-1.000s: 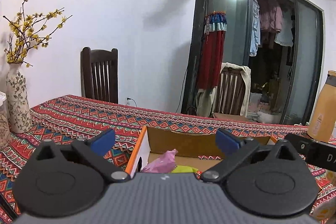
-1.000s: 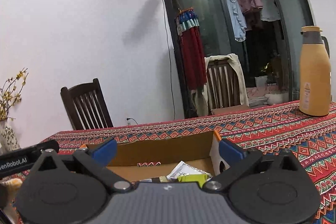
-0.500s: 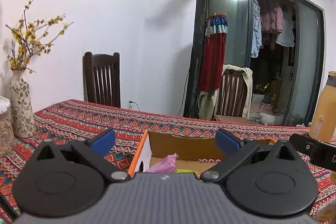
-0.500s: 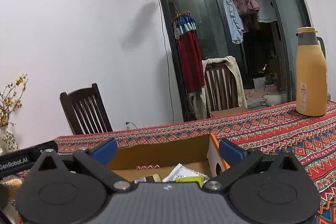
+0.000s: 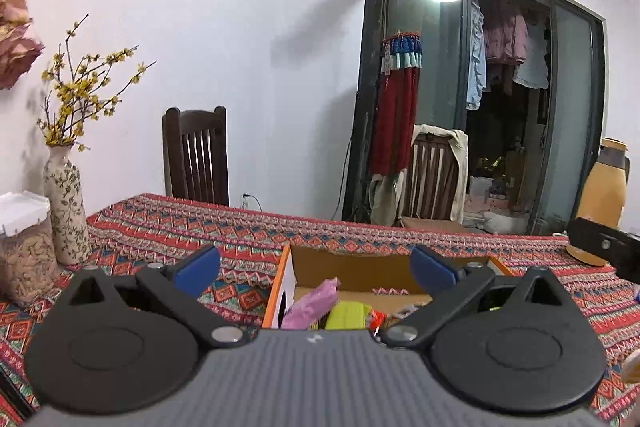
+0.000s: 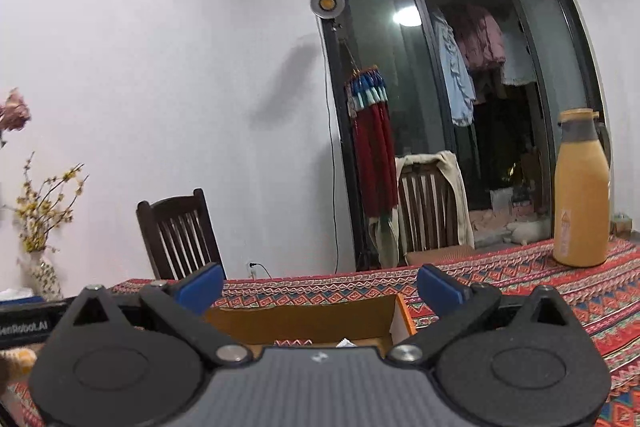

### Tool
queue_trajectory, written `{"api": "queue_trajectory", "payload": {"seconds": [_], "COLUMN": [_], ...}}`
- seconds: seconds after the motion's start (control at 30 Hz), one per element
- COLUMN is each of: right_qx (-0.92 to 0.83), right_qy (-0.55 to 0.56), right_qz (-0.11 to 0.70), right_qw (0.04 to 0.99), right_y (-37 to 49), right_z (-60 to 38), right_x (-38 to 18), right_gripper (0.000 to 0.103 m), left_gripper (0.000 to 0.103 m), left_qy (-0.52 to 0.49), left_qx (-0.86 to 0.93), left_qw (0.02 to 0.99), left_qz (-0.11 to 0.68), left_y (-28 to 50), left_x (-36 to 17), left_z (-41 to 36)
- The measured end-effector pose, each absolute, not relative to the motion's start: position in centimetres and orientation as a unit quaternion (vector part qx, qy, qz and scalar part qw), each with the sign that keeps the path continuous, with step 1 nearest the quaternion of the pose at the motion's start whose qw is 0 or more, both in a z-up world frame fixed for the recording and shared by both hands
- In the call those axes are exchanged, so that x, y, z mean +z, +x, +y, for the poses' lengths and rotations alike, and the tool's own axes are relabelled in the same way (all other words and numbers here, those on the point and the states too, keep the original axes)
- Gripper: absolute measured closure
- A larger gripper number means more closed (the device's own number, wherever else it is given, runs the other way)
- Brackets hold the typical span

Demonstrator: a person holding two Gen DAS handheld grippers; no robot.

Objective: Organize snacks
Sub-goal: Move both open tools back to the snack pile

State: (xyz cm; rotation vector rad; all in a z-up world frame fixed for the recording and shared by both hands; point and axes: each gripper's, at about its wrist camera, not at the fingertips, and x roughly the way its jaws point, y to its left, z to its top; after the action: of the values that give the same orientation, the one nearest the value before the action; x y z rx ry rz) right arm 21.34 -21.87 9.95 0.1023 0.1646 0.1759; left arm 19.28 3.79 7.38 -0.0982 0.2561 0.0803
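- A cardboard box [image 5: 362, 265] with an orange-edged rim and a white side wall sits in the lower middle of the left wrist view, on the desk [image 5: 248, 231] with its red patterned cloth.
- Inside it lie snack packets: a pink wrapper [image 5: 314, 303] at the left, a yellow-green packet [image 5: 346, 315] just beside it, and a bit of red wrapper [image 5: 376, 319] next to that.
- In the right wrist view the same box [image 6: 304, 321] shows at the bottom centre, with only a white packet corner [image 6: 345, 343] peeking over the gripper body.
- The left gripper [image 5: 314, 269] hangs over the near side of the box, its blue-tipped fingers [image 5: 196, 269] spread wide and holding nothing.
- The right gripper [image 6: 318, 287] also has its fingers [image 6: 440, 291] spread wide, empty, on either side of the box.
- A tan flask [image 6: 582, 191] stands on the desk at the right edge of the right wrist view.
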Motion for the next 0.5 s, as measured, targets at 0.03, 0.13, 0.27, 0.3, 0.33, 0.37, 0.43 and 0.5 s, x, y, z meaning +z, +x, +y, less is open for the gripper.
{"api": "queue_trajectory", "payload": {"seconds": [0.03, 0.13, 0.27, 0.3, 0.33, 0.37, 0.43, 0.5], "right_qx": [0.089, 0.087, 0.085, 0.083, 0.082, 0.079, 0.077, 0.072], "right_qy": [0.043, 0.028, 0.019, 0.018, 0.016, 0.016, 0.014, 0.013], "right_qz": [0.082, 0.089, 0.106, 0.112, 0.117, 0.125, 0.141, 0.151], "right_qw": [0.992, 0.992, 0.991, 0.990, 0.990, 0.989, 0.987, 0.986], "right_y": [20.5, 18.7, 16.4, 15.9, 15.3, 14.8, 13.9, 13.0], "right_z": [-21.9, -22.2, -22.9, -23.1, -23.3, -23.5, -23.7, -23.9], "right_x": [9.9, 9.4, 8.2, 7.8, 7.4, 6.8, 5.9, 4.8], "right_gripper": [0.000, 0.000, 0.000, 0.000, 0.000, 0.000, 0.000, 0.000], "left_gripper": [0.000, 0.000, 0.000, 0.000, 0.000, 0.000, 0.000, 0.000], "left_qy": [-0.050, -0.056, -0.047, -0.045, -0.044, -0.043, -0.042, -0.041], "left_qx": [0.038, 0.031, 0.017, 0.014, 0.010, 0.008, 0.004, 0.000], "left_qw": [0.990, 0.988, 0.986, 0.986, 0.985, 0.984, 0.983, 0.981], "left_qz": [0.130, 0.140, 0.157, 0.162, 0.165, 0.170, 0.180, 0.192], "left_y": [18.9, 17.4, 15.3, 14.8, 14.3, 13.9, 13.1, 12.4], "left_x": [7.2, 6.4, 4.8, 4.4, 4.0, 3.5, 2.7, 1.6], "left_z": [4.0, 4.5, 4.6, 4.7, 4.7, 4.8, 4.9, 5.0]}}
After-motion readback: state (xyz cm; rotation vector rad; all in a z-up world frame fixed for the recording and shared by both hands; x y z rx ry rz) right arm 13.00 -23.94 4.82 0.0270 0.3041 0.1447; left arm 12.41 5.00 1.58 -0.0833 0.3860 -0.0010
